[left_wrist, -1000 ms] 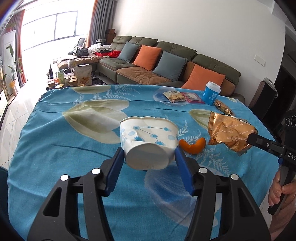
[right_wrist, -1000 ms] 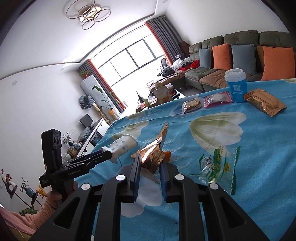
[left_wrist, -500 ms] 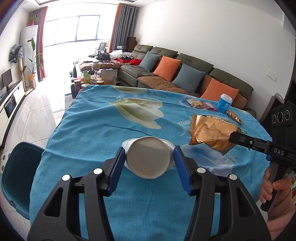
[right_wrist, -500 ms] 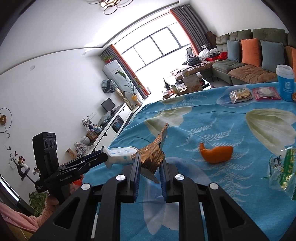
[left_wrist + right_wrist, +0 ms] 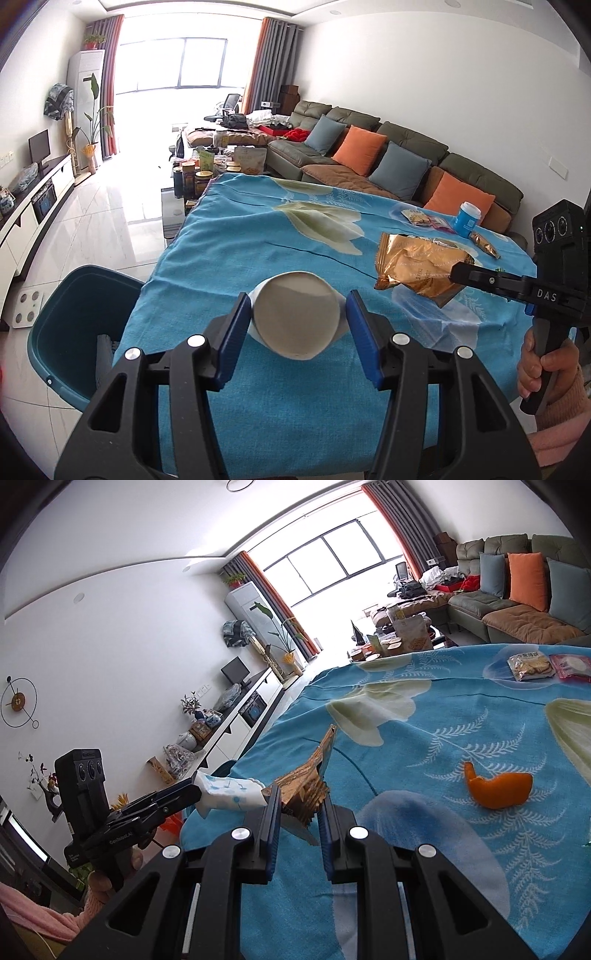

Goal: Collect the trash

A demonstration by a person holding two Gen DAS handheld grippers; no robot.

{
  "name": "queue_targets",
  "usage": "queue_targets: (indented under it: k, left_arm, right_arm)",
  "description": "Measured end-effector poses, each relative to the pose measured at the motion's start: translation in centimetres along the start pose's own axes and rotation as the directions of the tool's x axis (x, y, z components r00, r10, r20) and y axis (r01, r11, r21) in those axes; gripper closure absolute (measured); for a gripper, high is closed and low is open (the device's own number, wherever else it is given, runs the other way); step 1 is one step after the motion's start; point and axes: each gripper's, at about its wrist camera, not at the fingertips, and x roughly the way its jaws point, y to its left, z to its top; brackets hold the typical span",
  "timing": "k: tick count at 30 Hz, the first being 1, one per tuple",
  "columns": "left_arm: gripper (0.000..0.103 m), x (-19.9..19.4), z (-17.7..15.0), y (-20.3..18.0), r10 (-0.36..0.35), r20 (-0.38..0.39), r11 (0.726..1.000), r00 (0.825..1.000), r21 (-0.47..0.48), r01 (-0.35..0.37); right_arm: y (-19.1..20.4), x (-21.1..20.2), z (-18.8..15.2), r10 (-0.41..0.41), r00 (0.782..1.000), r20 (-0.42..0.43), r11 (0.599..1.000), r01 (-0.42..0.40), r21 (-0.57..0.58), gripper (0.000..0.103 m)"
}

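Observation:
My left gripper (image 5: pixel 296 317) is shut on a crushed white paper cup (image 5: pixel 296 314) with blue dots, held above the near left part of the table; the cup also shows in the right wrist view (image 5: pixel 229 794). My right gripper (image 5: pixel 300 806) is shut on a golden snack bag (image 5: pixel 308 779), held above the table; the bag shows in the left wrist view (image 5: pixel 417 267). A teal trash bin (image 5: pixel 70 325) stands on the floor left of the table. An orange peel (image 5: pixel 498 786) lies on the blue tablecloth (image 5: pixel 424 738).
At the table's far end lie snack packets (image 5: pixel 421 218), a blue cup with a white lid (image 5: pixel 467 219) and a small gold packet (image 5: pixel 484 243). A sofa (image 5: pixel 388 158) stands behind. A coffee table with jars (image 5: pixel 207 170) is beyond the table.
Both grippers have swung left with their loads towards the table's left edge. The trash bin has come further into the left wrist view; the peel has moved right in the right wrist view.

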Motion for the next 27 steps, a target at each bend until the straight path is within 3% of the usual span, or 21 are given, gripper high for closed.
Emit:
queue_targets:
  k: [27]
  left_arm:
    - [0.053, -5.1, 0.1, 5.0, 0.151, 0.072, 0.987, 0.986, -0.065, -0.147]
  right_arm:
    - [6.3, 7.1, 0.9, 0.149, 0.982, -0.116, 0.983, -0.16, -0.091, 0.085]
